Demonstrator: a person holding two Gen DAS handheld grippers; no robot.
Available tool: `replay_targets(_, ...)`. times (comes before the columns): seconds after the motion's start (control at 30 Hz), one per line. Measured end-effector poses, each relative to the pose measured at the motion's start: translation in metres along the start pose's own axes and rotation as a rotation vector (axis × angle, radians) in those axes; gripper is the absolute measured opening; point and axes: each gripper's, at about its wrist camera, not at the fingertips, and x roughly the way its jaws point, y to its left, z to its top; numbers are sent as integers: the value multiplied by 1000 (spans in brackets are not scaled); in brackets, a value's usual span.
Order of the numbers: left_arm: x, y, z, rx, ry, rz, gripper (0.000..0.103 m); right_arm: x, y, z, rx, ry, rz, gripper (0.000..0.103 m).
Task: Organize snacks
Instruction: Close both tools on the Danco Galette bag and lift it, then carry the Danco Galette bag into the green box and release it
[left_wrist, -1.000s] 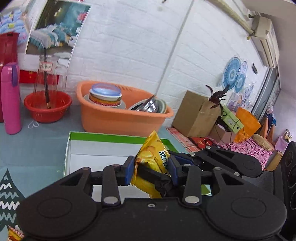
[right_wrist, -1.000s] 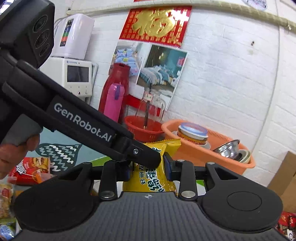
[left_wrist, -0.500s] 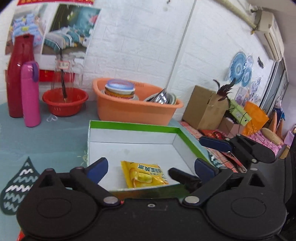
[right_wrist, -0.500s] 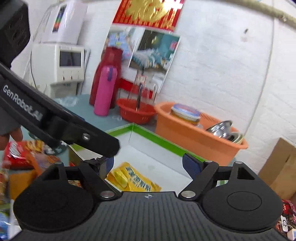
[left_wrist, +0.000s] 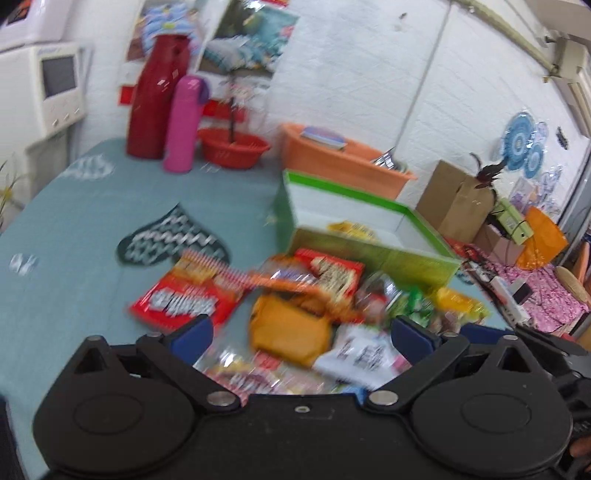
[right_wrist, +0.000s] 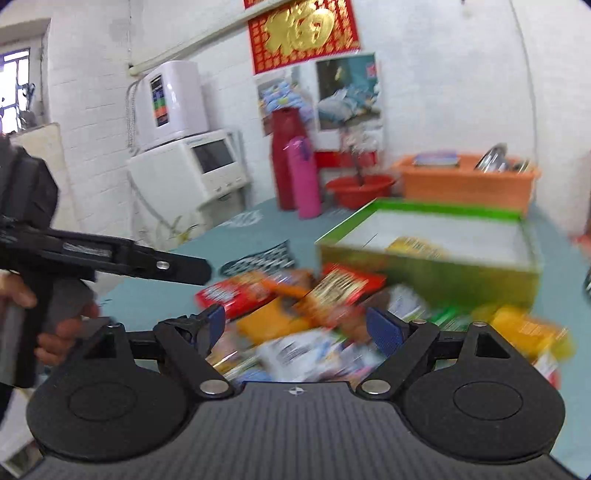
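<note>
Both views motion-blurred, so snack labels unreadable. Left gripper (left_wrist: 301, 328) jaws wide, nothing btwn them; right gripper (right_wrist: 295, 325) also wide, empty. Snack pile (left_wrist: 295, 314) lies on teal worktop (left_wrist: 74, 240) just ahead of & below both grippers, its near edge cut off by the gripper bodies. Red packet (left_wrist: 181, 299) at pile's left, orange packet (left_wrist: 291, 328) mid. Beyond pile: green box (right_wrist: 424, 273), one yellow packet (right_wrist: 413, 245) inside, partly hidden by the near wall. Farther back, orange basin (right_wrist: 465, 184), pink flask (left_wrist: 184, 122) by wall.
</note>
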Motion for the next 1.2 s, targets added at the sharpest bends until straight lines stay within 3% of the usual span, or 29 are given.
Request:
replay_targets(0.17,4,34,-15,-28,49,38,103,24,33,-28,68,115,140,103)
replay_targets(0.33,8,51,-24,-18,111,-37,100,48,47,-41,149,208,172,103)
replay_targets(0.5,14,63,-27,-22,151,-67,98,63,46,-44,234,238,177,86)
replay_targets(0.57,18,67,-27,-32,171,-75,90,70,45,-44,269,234,179,84)
replay_targets(0.63,22,68,-28,-40,201,-77,65,78,43,-44,310,239,166,83)
replay_targets(0.73,20,71,-33,-84,206,-120,58,87,45,-45,333,224,150,77)
replay_targets(0.77,18,69,-34,-84,204,-115,58,89,46,-44,321,218,131,62)
replay_targets(0.9,1,63,-38,-88,175,-118,56,81,47,-43,294,199,119,51)
replay_targets(1.2,-19,12,7,-13,10,-167,55,38,38,-9,160,12,98,49)
